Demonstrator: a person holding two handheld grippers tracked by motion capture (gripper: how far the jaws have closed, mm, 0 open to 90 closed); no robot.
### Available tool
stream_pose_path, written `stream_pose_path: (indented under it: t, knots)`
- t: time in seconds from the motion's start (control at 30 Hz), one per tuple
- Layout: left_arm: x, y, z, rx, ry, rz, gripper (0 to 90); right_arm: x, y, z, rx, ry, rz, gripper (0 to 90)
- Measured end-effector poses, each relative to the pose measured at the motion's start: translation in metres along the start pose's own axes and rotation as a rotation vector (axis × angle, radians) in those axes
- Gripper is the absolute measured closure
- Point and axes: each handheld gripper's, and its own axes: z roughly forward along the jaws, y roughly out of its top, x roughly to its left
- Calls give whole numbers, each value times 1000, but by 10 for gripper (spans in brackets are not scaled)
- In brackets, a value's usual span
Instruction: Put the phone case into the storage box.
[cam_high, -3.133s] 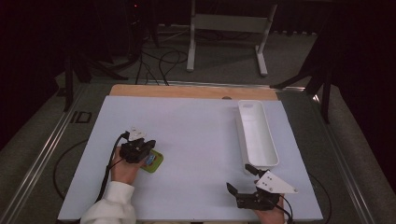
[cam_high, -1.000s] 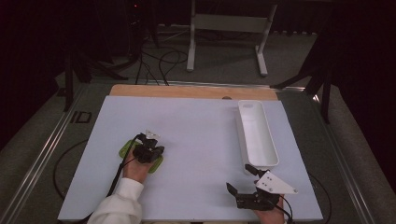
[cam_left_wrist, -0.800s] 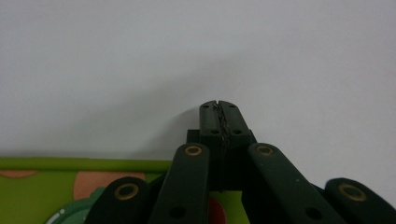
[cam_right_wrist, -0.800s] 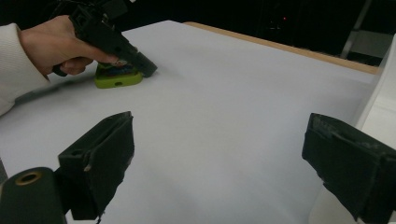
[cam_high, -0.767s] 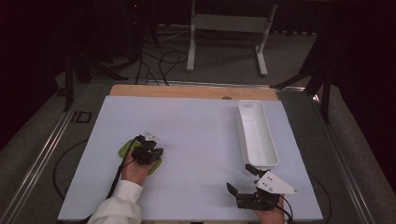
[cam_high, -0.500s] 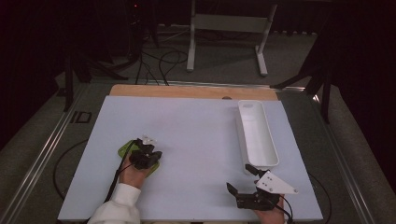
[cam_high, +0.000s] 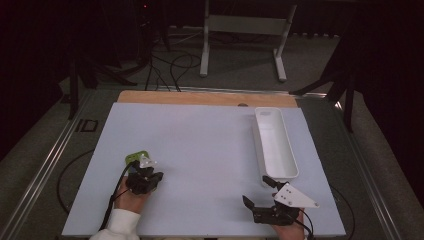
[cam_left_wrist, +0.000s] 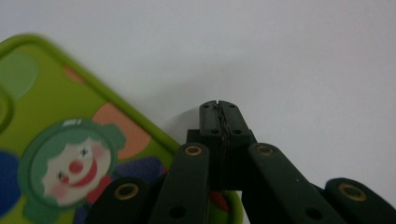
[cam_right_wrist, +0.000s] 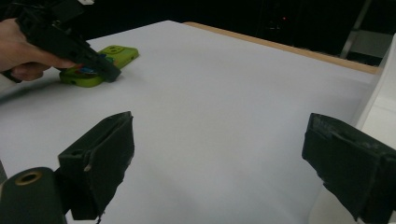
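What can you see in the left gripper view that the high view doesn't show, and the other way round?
Left gripper view: a clown face printed on the green phone case, and the left tongs pressed shut with nothing between them.

High view: the long white tray, the wooden strip at the far edge, and the right tongs spread open.

Both: the green case and the pale table top.

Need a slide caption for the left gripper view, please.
Left gripper, jaws shut and empty, beside a green clown-print case.

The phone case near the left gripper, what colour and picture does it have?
The phone case is lime green with a cartoon clown face and coloured spots, clearest in the left gripper view.
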Motion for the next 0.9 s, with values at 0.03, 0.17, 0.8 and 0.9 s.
stream_pose_path:
  t: [0.03, 0.17, 0.8, 0.9]
  knots:
    - [3, -6, -5, -2, 6, -11, 900, 0, 0, 0, -1, -1, -1, 93]
    - [10, -18, -15, -8, 29, -29, 900, 0, 0, 0, 1, -1, -1, 93]
    - [35, -43, -36, -42, 143, -117, 899, 1, 1, 1, -1, -1, -5, 93]
    - [35, -43, -36, -44, 165, -115, 896, 1, 1, 1, -3, 0, -3, 93]
